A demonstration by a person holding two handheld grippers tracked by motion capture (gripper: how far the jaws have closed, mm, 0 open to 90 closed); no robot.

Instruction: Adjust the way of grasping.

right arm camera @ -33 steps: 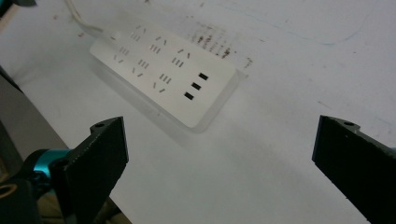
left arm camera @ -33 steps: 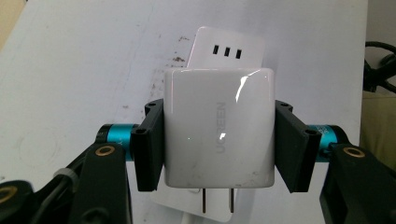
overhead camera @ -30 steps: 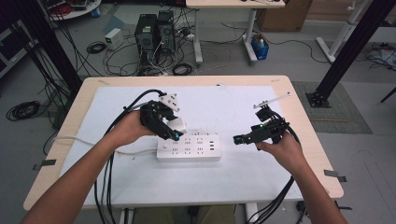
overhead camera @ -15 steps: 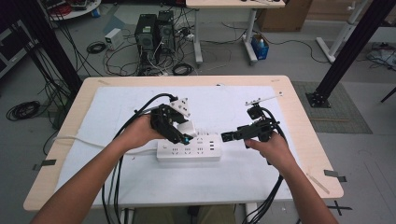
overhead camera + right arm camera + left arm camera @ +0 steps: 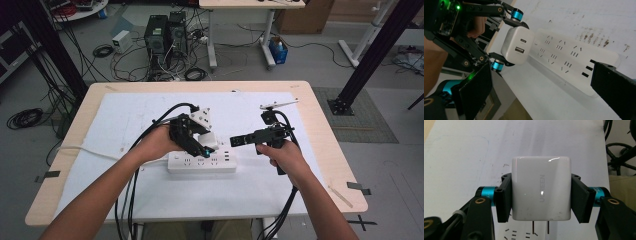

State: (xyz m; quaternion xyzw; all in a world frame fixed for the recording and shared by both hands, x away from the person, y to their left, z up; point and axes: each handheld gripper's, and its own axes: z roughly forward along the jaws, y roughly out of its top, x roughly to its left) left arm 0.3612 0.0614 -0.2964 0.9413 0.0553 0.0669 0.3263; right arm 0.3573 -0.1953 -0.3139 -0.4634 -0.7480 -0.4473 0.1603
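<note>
The left gripper (image 5: 204, 150) is clamped on a white charger (image 5: 541, 188), one pad on each flat side face, and holds it just above the power strip (image 5: 200, 162), toward the strip's centre, as seen in the high view. In the left gripper view the charger's two metal prongs (image 5: 540, 227) point down at the 6 o'clock edge, above the socket slots and not yet seated. The charger appears to be a rigid, glossy plastic block, light but slippery; the present hold across the two broad side faces, near mid-height, is judged the correct one, since it keeps the prongs free and the body square to the strip. Any tilt would likely jam the prongs against the slot rims. The strip is a long, stiff white bar lying flat on the white mat (image 5: 125, 115); it is probably light enough to slide when pressed, so a steadying hold may be needed. At 3 o'clock of the charger, the right gripper (image 5: 235, 142) stands with its jaws spread wide, holding nothing, just beside the strip's right end; the right gripper view shows the strip between its two black pads (image 5: 476, 91) without contact. Black cables (image 5: 160, 120) trail from the left gripper toward 7 o'clock, clear of the sockets.
</note>
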